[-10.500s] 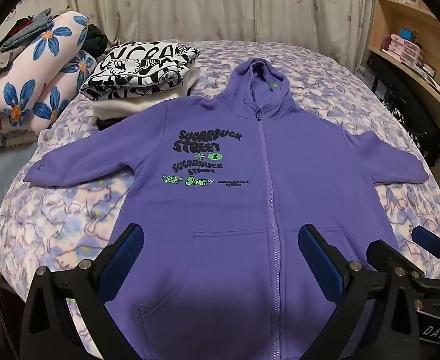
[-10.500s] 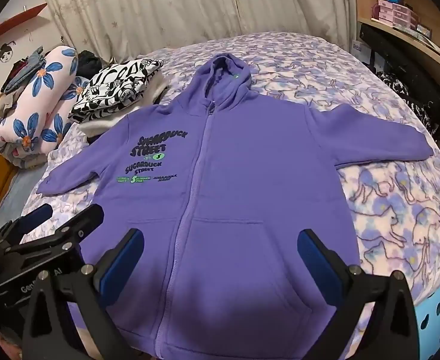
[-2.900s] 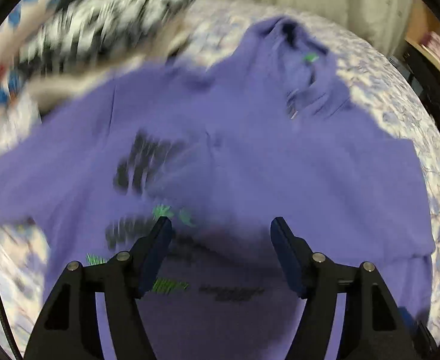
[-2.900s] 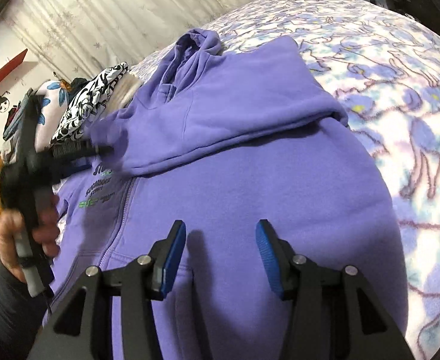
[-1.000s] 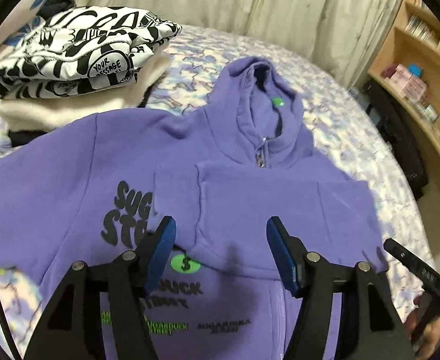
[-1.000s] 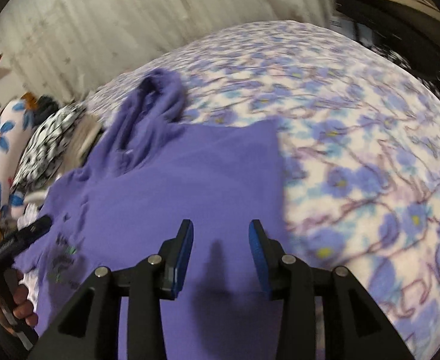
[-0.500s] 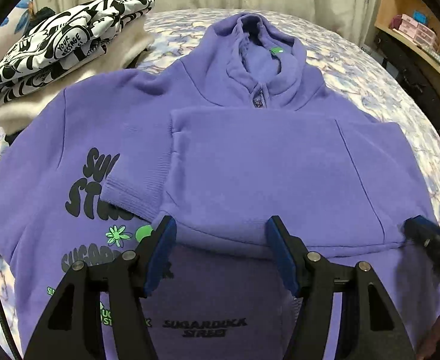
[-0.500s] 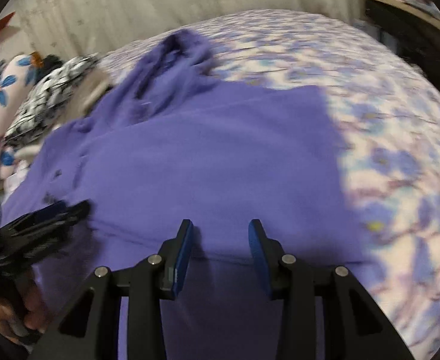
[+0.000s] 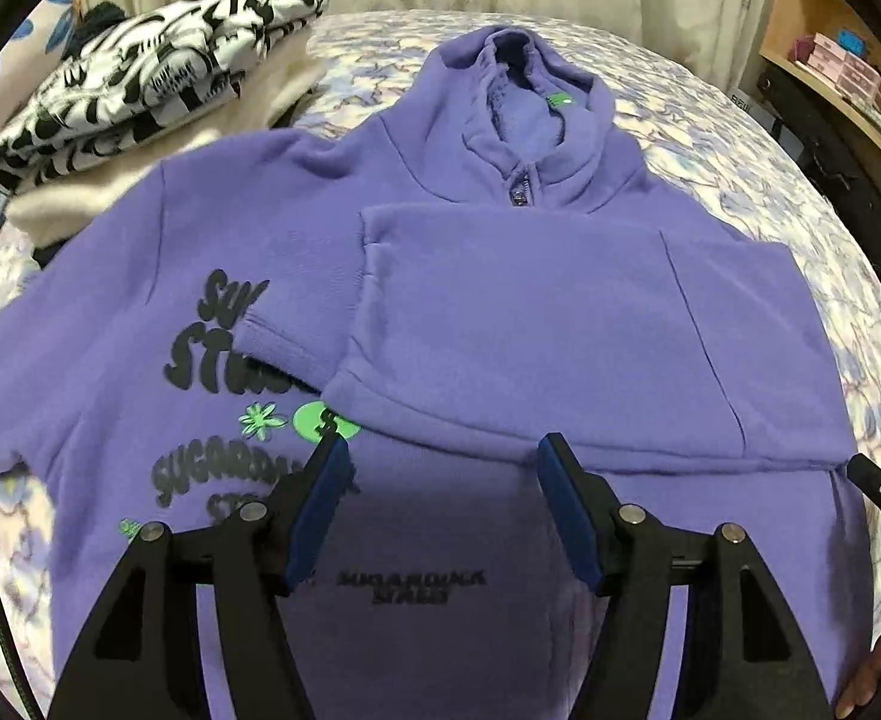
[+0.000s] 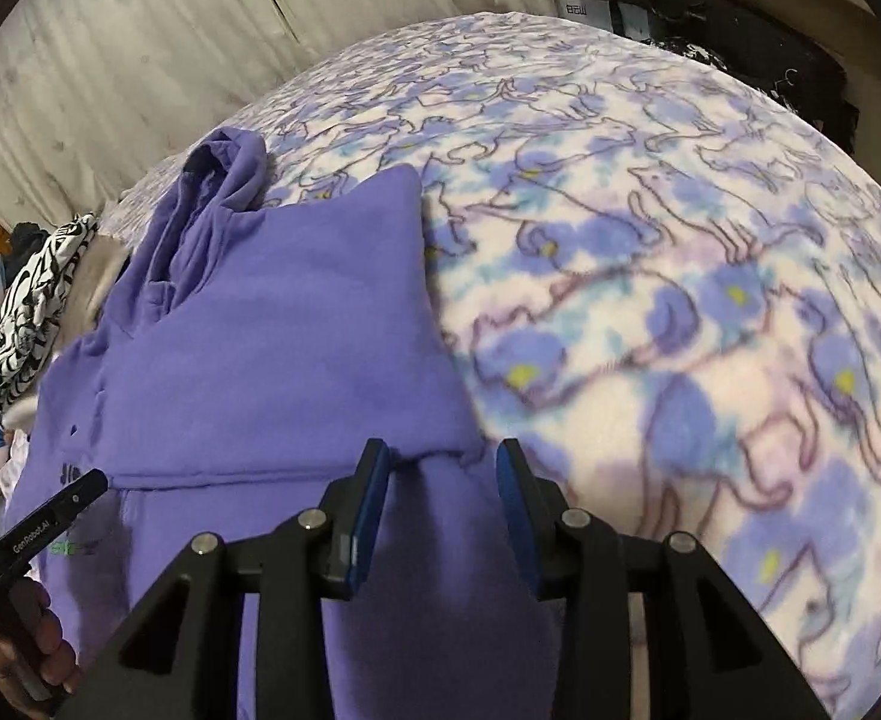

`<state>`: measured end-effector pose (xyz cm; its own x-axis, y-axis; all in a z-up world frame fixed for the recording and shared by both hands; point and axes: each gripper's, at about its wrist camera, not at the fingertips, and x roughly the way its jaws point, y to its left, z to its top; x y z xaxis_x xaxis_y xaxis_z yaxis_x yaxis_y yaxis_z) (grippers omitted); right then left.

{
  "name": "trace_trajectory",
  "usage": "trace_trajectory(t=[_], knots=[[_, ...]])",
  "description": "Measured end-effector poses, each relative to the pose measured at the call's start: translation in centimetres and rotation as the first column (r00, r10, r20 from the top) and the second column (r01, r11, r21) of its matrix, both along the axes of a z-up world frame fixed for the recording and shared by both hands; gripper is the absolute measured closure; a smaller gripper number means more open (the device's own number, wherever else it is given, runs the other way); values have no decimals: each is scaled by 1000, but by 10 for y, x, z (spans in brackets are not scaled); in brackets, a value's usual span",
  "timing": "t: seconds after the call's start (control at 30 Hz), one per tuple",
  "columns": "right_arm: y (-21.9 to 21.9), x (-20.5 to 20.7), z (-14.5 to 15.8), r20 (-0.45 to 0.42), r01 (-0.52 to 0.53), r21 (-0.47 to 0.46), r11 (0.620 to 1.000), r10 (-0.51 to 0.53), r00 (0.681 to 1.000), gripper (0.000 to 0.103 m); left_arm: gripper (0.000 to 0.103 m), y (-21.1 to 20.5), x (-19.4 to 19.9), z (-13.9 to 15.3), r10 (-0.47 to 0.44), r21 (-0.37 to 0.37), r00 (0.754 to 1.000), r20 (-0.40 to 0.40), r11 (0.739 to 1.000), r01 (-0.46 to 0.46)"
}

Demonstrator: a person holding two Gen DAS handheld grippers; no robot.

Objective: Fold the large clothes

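Since the spread-out start, the hoodie (image 9: 500, 330) on the bed (image 10: 680, 300) has its one sleeve (image 9: 560, 324) folded across the chest, cuff over the black lettering; the other sleeve is flat out to the side. Compared with half a second ago, the right gripper (image 10: 440, 480) now sits at the folded sleeve's outer corner. Its jaws are partly spread, corner just ahead of them, nothing pinched. Left gripper (image 9: 440, 480) jaws spread wider, empty, above the sleeve's lower edge. Folded clothes (image 9: 140, 90) lie beside the hood.

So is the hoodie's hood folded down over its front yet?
No, the hood lies flat above the collar; only one sleeve crosses the chest.
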<state>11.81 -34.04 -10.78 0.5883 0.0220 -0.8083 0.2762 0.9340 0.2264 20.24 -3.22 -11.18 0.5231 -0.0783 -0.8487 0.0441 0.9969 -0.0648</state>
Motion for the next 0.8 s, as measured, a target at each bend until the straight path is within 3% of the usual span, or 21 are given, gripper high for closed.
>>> trace_trajectory(t=[0.13, 0.27, 0.8], knots=[[13, -9, 6, 5, -12, -20, 1000, 12, 1000, 66, 39, -2, -19, 14, -6, 13, 1000, 20, 1000, 6], [19, -19, 10, 4, -37, 38, 999, 37, 999, 66, 39, -2, -34, 24, -11, 2, 1000, 17, 1000, 11], [69, -72, 27, -8, -129, 72, 989, 130, 992, 66, 39, 20, -121, 49, 1, -12, 1000, -13, 1000, -1]])
